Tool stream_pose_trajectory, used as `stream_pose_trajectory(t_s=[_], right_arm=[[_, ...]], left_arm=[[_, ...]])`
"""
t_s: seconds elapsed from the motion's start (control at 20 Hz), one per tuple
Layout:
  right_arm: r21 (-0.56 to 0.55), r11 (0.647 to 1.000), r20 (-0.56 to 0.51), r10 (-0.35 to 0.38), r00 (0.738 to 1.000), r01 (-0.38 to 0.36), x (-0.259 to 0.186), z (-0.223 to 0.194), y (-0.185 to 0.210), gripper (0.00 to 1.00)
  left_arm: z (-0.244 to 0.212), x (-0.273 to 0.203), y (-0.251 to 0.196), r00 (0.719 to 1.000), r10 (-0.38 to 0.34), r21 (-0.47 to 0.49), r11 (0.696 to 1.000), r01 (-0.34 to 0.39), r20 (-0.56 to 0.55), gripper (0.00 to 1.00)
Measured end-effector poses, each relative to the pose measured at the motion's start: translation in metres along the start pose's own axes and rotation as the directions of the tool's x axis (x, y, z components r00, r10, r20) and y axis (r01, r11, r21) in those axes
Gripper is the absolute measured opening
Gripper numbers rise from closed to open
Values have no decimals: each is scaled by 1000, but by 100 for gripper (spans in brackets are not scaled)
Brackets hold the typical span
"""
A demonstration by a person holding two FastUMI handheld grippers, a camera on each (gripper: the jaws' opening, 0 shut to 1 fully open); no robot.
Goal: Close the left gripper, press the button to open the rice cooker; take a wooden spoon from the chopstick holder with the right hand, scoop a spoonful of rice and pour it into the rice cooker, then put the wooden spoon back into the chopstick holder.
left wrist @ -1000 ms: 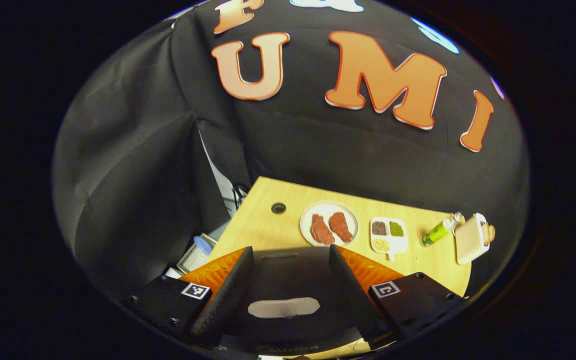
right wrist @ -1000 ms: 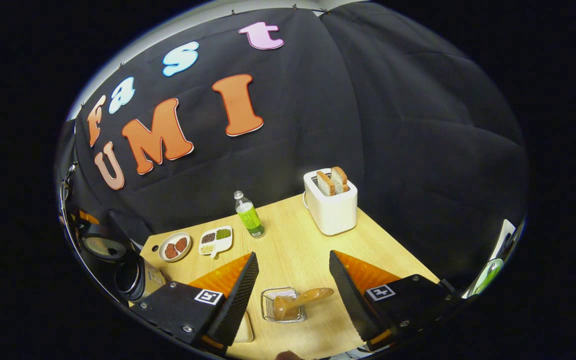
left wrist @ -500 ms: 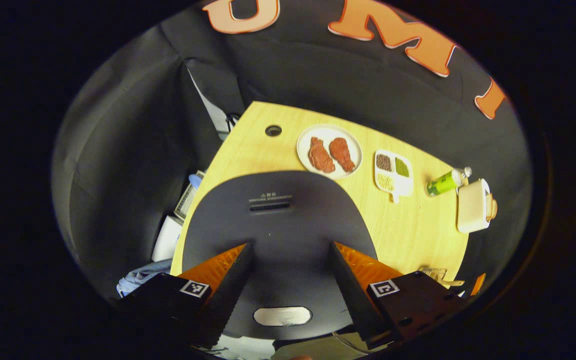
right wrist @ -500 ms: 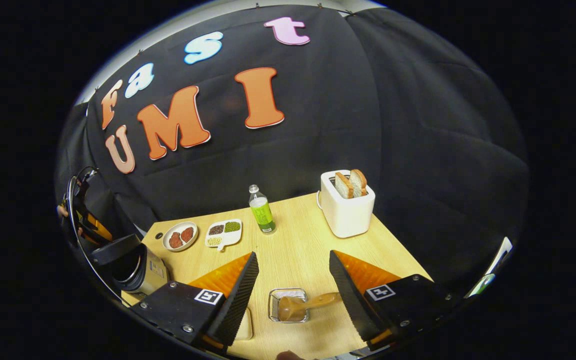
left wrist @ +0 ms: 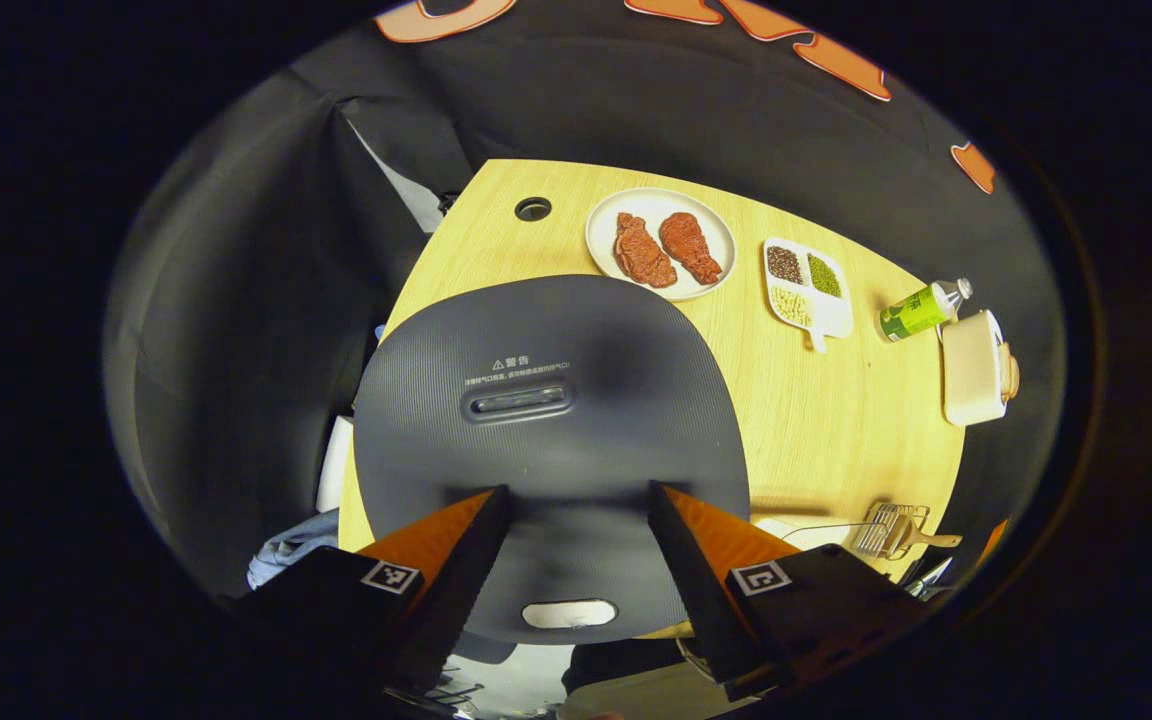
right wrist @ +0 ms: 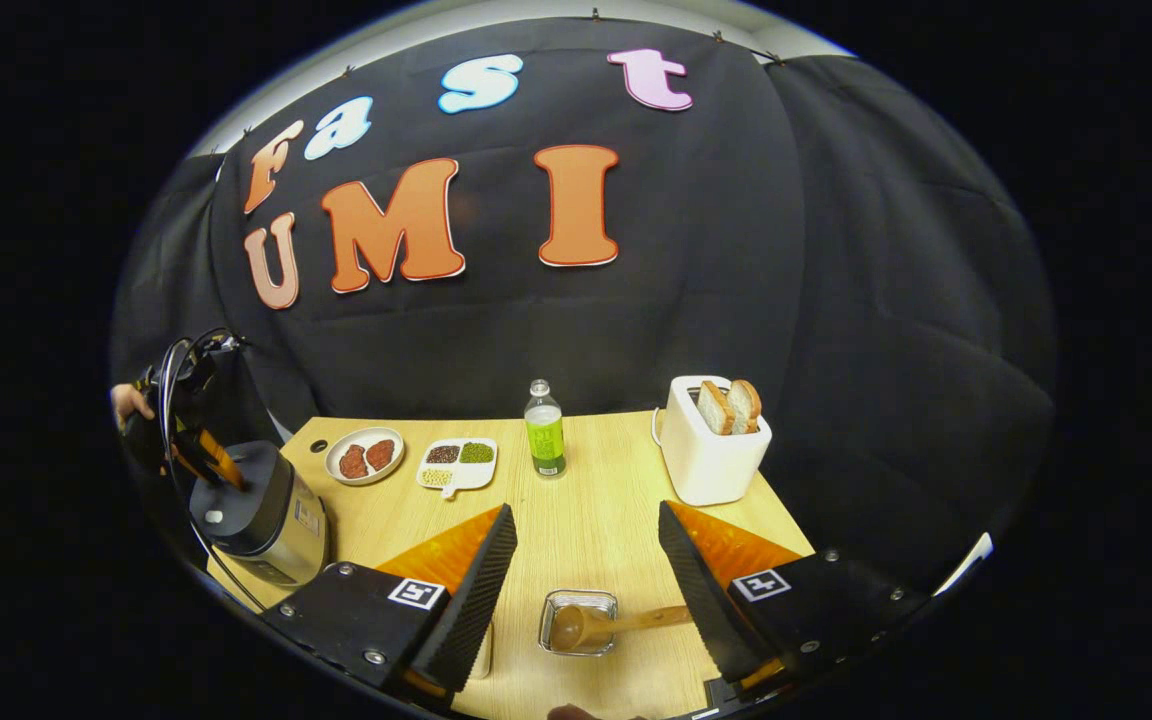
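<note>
Seen from above in the left gripper view, the dark grey rice cooker (left wrist: 546, 400) has its lid down, with a white button (left wrist: 568, 613) at the near edge. My left gripper (left wrist: 574, 490) hangs open over the lid, a finger on each side of the button. From the right gripper view the cooker (right wrist: 261, 515) stands at the table's left, and the left gripper (right wrist: 208, 468) is just above it in a hand. Open and empty, my right gripper (right wrist: 586, 510) hovers over the wire chopstick holder (right wrist: 576, 603). The wooden spoon (right wrist: 601, 627) lies inside the holder.
Along the back of the table (right wrist: 596, 500) stand a plate of meat (right wrist: 364, 455), a divided dish of beans (right wrist: 456, 465), a green bottle (right wrist: 543, 430) and a white toaster (right wrist: 711, 450) with bread. A pale dish (right wrist: 484, 650) is partly hidden under my right gripper's left finger.
The cooker's lid has gone from raised to fully down. The left gripper now looks straight down on it. The right gripper has turned, bringing the cooker further into its view.
</note>
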State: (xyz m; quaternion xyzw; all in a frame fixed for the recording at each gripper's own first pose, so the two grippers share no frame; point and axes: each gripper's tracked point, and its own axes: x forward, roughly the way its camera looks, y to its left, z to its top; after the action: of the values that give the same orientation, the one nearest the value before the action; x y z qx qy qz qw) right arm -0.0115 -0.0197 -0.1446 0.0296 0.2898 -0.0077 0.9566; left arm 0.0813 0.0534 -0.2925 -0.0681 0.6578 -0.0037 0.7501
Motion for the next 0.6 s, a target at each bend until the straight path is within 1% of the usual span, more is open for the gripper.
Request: stream_pose_trajectory(t_s=[0.1, 0.2, 0.3, 0.4, 0.45, 0.5, 0.6], right_arm=[[-14, 1000, 8, 22, 1000, -22, 1, 4, 10, 89], [-39, 999, 34, 29, 999, -28, 2, 11, 15, 90], [-70, 997, 63, 45, 997, -40, 0, 19, 22, 90], [-110, 992, 99, 67, 993, -56, -1, 29, 28, 92], [-130, 990, 114, 74, 991, -59, 0, 32, 31, 92], [-148, 987, 127, 79, 989, -60, -2, 38, 33, 92], [-162, 984, 145, 102, 984, -78, -1, 46, 45, 92]], left_arm=[[0, 0, 1, 1000, 5, -6, 1000, -5, 31, 99], [1, 2, 1, 993, -1, 42, 999, -4, 115, 98], [4, -1, -1, 972, -14, 94, 996, -8, 233, 98], [5, -3, -2, 935, -34, 116, 993, -8, 353, 98], [4, -3, -1, 911, -44, 117, 993, -5, 409, 98], [3, -5, -1, 882, -51, 118, 993, -5, 469, 99], [3, -7, 1, 805, -35, 69, 998, -8, 592, 99]])
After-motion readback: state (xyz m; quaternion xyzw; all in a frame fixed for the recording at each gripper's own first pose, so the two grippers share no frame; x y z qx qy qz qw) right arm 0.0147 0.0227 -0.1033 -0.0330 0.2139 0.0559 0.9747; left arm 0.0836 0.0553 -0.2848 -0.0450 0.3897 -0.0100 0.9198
